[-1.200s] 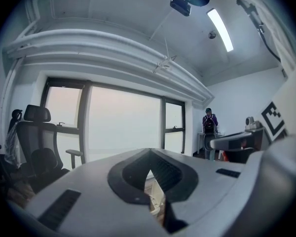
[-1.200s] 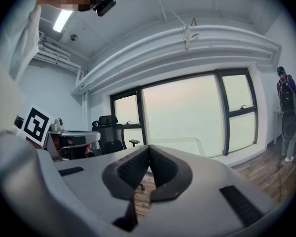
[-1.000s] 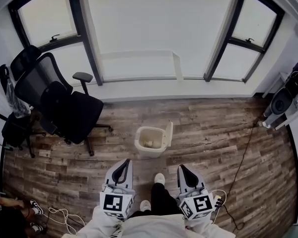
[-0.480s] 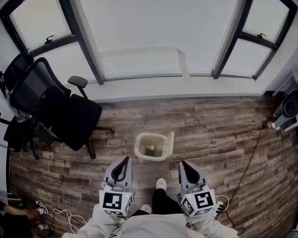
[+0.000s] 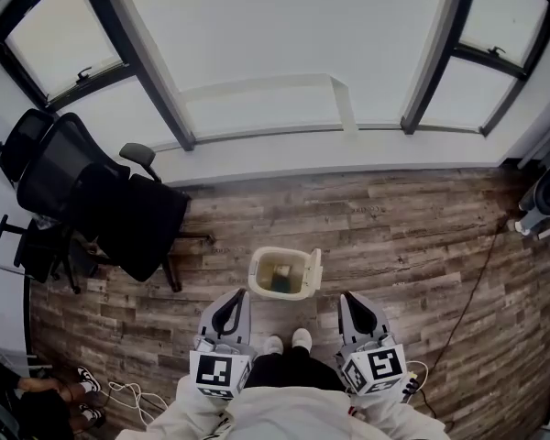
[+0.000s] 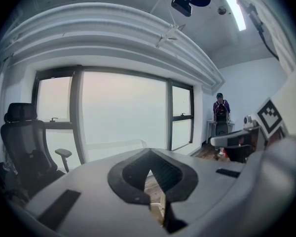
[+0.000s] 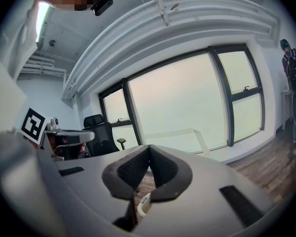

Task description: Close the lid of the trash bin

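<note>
Way off to the left of the left tongs (image 5: 233, 302) sits a black office chair (image 5: 119, 204), well apart and not part of this job. The left tongs are held low in front of the person's body. The jaws are pressed together at the tips with nothing in them, and the left gripper view shows that clearly.

Just ahead of both tongs, between their tips, is the trash bin (image 5: 257, 266), cream coloured and wide open on the wood floor (image 5: 394, 236). Its lid (image 5: 316, 270) stands upright along the bin's right edge, so it's nearer the right tongs (image 5: 353, 302) than the left.

Those are closed and empty too, aimed forward, with a bit of the bin's pale rim peeking in under the jaws in the right gripper view.

My guess is that both are carried closed because nothing needs grabbing here. A shut tip is fine for nudging the lid over to the left and down. Neither is touching the bin yet, so the closing hasn't started.
</note>
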`<state>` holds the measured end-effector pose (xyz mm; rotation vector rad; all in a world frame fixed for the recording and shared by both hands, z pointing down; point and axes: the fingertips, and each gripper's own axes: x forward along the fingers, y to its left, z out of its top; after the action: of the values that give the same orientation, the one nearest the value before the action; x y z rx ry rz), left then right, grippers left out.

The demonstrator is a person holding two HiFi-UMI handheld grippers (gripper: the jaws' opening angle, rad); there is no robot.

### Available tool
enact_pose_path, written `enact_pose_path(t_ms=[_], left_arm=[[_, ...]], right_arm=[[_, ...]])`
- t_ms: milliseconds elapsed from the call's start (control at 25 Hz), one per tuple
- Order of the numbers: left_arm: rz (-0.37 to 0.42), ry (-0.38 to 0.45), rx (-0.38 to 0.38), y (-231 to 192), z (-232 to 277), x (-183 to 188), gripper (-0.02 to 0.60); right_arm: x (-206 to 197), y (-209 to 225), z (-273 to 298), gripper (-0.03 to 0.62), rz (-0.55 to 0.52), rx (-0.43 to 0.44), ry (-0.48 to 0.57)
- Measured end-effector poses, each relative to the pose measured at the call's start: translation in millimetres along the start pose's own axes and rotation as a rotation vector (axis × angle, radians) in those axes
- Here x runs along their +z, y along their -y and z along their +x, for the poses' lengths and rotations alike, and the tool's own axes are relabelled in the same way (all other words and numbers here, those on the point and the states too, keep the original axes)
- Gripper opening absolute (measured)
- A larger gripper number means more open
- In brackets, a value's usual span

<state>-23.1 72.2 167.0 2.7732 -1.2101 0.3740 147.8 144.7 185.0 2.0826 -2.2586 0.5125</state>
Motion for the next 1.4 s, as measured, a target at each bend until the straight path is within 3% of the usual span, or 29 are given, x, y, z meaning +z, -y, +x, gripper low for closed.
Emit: enact_pose_path(t_ms=[160, 360, 1160, 1400], left_arm=[[0.011, -0.008, -0.010, -5.4, 21.6, -5.5, 0.006], [0.000, -0.083, -0.042, -14.0, 48.0, -31.0, 0.007], [-0.040, -0.198, -0.059, -49.9, 168.8, -197.0, 0.006], [-0.039, -0.168, -0.046, -58.2, 187.8, -240.2, 0.006]], right_arm=[[-10.2, 15.4, 16.0, 0.023, 0.013, -0.019, -0.025], [-31.5, 26.7, 38.7, 0.023, 0.014, -0.035, -0.065], [-187.0, 102.0, 140.5, 0.023, 0.081, -0.136, -0.171], [-240.6, 123.2, 160.1, 0.023, 0.082, -0.159, -0.207]])
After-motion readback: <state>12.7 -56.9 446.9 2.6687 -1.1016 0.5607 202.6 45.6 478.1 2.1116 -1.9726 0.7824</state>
